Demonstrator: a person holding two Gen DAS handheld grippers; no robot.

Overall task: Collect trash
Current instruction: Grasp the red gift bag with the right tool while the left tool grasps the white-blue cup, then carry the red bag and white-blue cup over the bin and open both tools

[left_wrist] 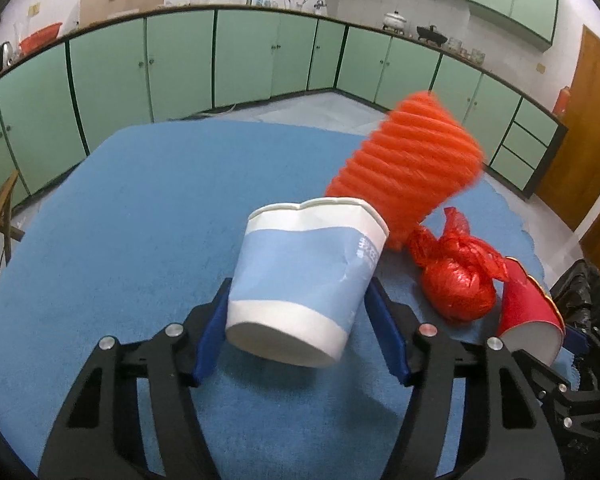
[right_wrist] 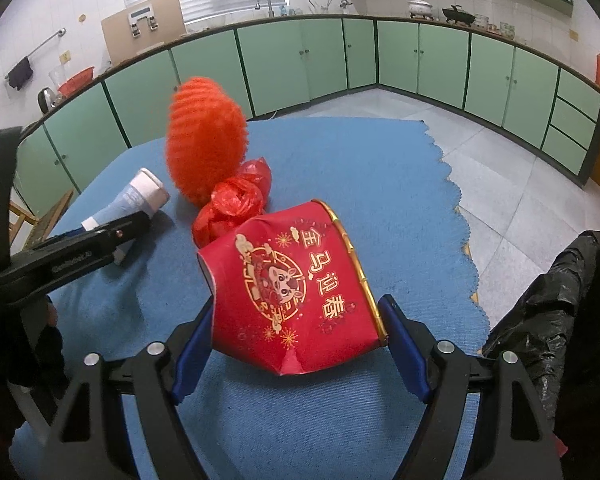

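On the blue cloth [left_wrist: 120, 220], the left gripper [left_wrist: 296, 308] squeezes the blue cup [left_wrist: 300, 280]. The right gripper [right_wrist: 300, 340] squeezes the red cup [right_wrist: 296, 292]. At two o'clock of the blue cup, the red bag ball [left_wrist: 458, 284] and orange net [left_wrist: 412, 160] wait; nothing looks binned.

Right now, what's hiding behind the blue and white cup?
Behind the blue and white paper cup stands an orange foam net sleeve, with a knotted red plastic bag beside it. The cup covers the sleeve's bottom end, so that part can't be seen.

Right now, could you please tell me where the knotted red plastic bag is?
The knotted red plastic bag lies on the blue cloth, middle of the right wrist view, against the orange foam net behind it and the red paper cup in front.
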